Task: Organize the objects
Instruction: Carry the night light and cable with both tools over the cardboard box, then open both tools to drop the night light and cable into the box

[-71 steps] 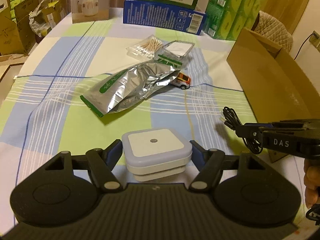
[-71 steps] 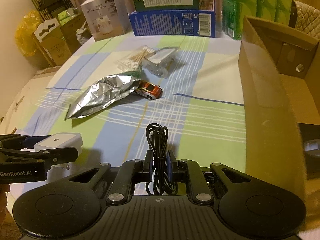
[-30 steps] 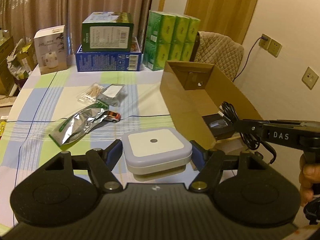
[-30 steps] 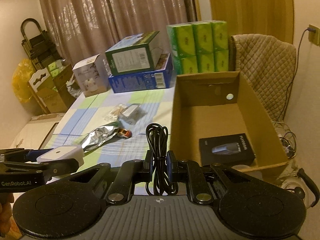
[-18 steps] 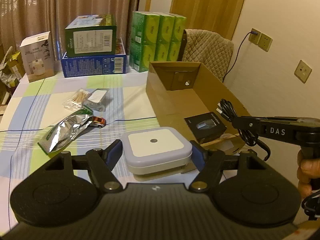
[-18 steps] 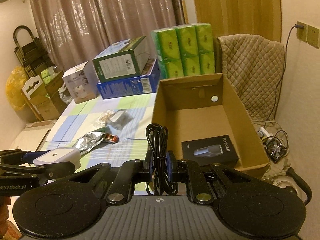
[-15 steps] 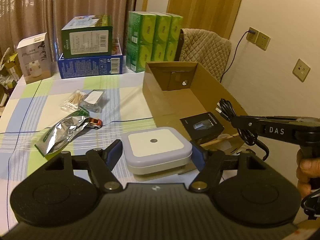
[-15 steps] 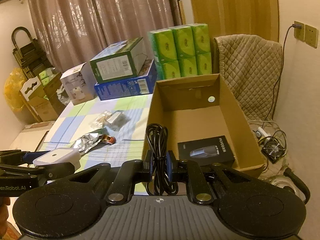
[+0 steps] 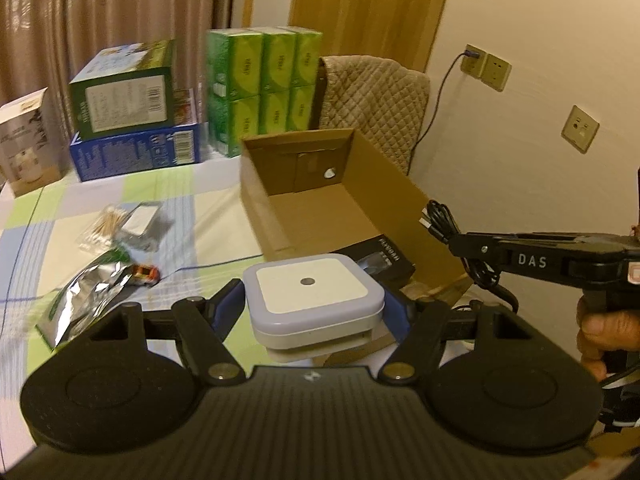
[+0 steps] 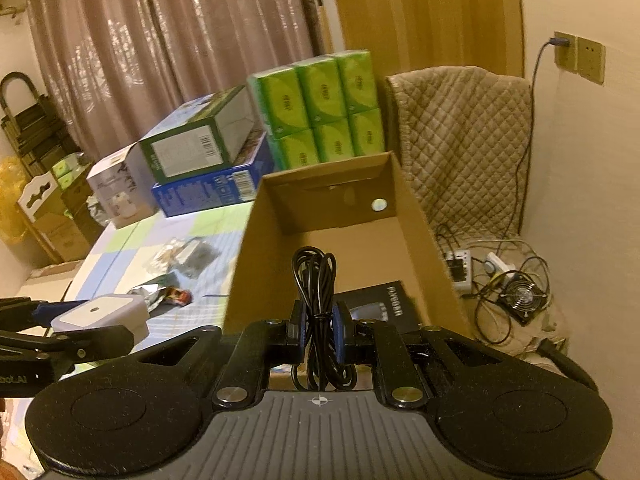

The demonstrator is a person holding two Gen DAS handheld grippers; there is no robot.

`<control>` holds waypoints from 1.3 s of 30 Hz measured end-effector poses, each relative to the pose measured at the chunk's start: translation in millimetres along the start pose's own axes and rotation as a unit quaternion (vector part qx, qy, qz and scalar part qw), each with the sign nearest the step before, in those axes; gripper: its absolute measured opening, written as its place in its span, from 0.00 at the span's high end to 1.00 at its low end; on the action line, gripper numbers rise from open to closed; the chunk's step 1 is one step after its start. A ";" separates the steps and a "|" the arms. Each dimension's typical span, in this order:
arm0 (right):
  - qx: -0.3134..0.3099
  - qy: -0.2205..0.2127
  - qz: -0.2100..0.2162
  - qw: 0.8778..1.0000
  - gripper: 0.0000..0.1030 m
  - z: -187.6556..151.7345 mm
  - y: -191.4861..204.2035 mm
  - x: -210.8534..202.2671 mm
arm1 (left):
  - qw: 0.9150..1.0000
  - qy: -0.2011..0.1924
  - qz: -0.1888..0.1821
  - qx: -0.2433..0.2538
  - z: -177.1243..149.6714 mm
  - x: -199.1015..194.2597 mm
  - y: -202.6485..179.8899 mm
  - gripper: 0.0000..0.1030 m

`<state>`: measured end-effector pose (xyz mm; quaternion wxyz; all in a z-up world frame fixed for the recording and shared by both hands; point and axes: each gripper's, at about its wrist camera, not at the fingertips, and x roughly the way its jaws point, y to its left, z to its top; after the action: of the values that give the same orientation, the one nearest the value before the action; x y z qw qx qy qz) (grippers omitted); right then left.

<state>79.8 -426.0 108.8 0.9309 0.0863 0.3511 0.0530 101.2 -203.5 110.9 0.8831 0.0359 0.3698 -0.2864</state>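
Your left tool [image 9: 314,312] clamped the square night light [image 9: 312,300] and your right tool [image 10: 318,330] pinched the coiled black cable [image 10: 316,280], both held clear of the worktop [image 9: 120,184] near the cardboard box [image 9: 400,208], apparently for dropping in beside the black package [image 9: 384,260].

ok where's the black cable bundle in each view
Left wrist view: the black cable bundle is at the right, pinched in the right gripper beside the cardboard box.
Right wrist view: it stands upright at bottom centre, clamped in the right gripper's jaws.
Shared landmark: the cardboard box, with a black package on its floor.
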 end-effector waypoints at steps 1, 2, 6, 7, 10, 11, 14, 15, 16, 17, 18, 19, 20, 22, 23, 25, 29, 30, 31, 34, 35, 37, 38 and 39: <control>0.001 0.000 -0.002 1.000 0.91 1.1 -3.0 0.8 | 1.000 0.001 -0.003 0.003 3.2 3.9 -3.2 0.34; 0.002 -0.001 -0.004 1.000 0.91 2.4 -5.7 1.9 | 1.000 0.001 -0.006 0.006 5.8 7.8 -5.9 0.34; 0.007 0.001 -0.009 1.000 0.91 5.8 -18.1 8.1 | 1.000 0.008 -0.017 0.013 15.4 27.8 -15.5 0.34; 0.009 0.002 -0.011 1.000 0.91 6.5 -20.9 10.0 | 1.000 0.010 -0.019 0.015 17.3 33.2 -16.9 0.34; 0.014 0.006 -0.015 1.000 0.91 7.6 -28.4 17.1 | 0.999 0.020 -0.023 0.020 21.9 51.0 -21.2 0.34; 0.015 0.008 -0.016 1.000 0.91 7.6 -30.8 19.7 | 0.999 0.024 -0.026 0.021 23.2 57.4 -22.2 0.34; 0.019 0.012 -0.019 1.000 0.91 6.9 -37.1 26.5 | 0.999 0.031 -0.030 0.026 25.1 71.9 -25.0 0.34; 0.020 0.013 -0.019 1.000 0.91 6.5 -39.2 28.3 | 0.999 0.033 -0.031 0.027 25.8 76.4 -25.9 0.34; 0.021 0.014 -0.019 0.999 0.91 6.5 -41.6 30.1 | 0.998 0.035 -0.032 0.028 26.0 80.1 -27.1 0.34; 0.022 0.015 -0.020 0.999 0.91 6.2 -43.3 31.8 | 0.998 0.037 -0.033 0.030 26.5 83.9 -27.6 0.34; 0.023 0.016 -0.021 0.999 0.91 6.3 -44.5 34.2 | 0.998 0.039 -0.034 0.033 26.7 87.9 -27.9 0.34; 0.025 0.016 -0.022 0.999 0.91 6.1 -46.3 35.9 | 0.998 0.042 -0.035 0.036 26.9 91.3 -28.2 0.34; 0.027 0.017 -0.023 0.999 0.91 6.4 -48.2 37.7 | 0.998 0.043 -0.034 0.038 27.2 95.1 -28.5 0.34; 0.031 0.018 -0.024 0.999 0.91 6.1 -51.0 40.5 | 0.997 0.047 -0.033 0.041 28.2 101.3 -28.5 0.34; 0.032 0.019 -0.025 0.999 0.91 5.5 -51.4 41.5 | 0.997 0.049 -0.033 0.042 29.0 103.8 -28.9 0.34; 0.032 0.021 -0.025 0.999 0.91 4.8 -52.8 43.4 | 0.997 0.050 -0.034 0.047 29.4 109.2 -29.3 0.34; 0.034 0.022 -0.024 0.999 0.91 3.9 -54.1 44.5 | 0.997 0.050 -0.030 0.049 30.1 113.3 -26.3 0.25; 0.035 0.022 -0.024 0.999 0.91 4.0 -54.1 44.6 | 0.997 0.049 -0.028 0.048 30.9 111.9 -24.8 0.25; 0.035 0.023 -0.023 0.999 0.91 4.2 -53.8 44.7 | 0.997 0.047 -0.027 0.046 31.5 110.2 -22.5 0.25; 0.035 0.022 -0.021 0.999 0.90 4.4 -51.5 44.4 | 0.998 0.042 -0.021 0.042 33.3 104.1 -16.9 0.25; 0.036 0.021 -0.019 0.999 0.90 4.3 -50.6 44.0 | 0.998 0.040 -0.019 0.042 33.2 101.6 -15.5 0.25; 0.035 0.020 -0.017 0.999 0.91 4.2 -48.1 43.3 | 0.998 0.036 -0.015 0.041 33.4 95.6 -12.8 0.24; 0.034 0.020 -0.016 0.999 0.91 4.1 -47.1 42.6 | 0.999 0.034 -0.013 0.040 33.3 92.8 -11.1 0.23; 0.034 0.020 -0.015 0.999 0.91 4.4 -46.1 42.4 | 0.999 0.031 -0.010 0.038 33.2 89.8 -9.2 0.22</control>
<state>116.1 -465.0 75.6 0.9210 0.1118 0.3720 0.0283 167.8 -263.3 75.8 0.8664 0.0742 0.3861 -0.3079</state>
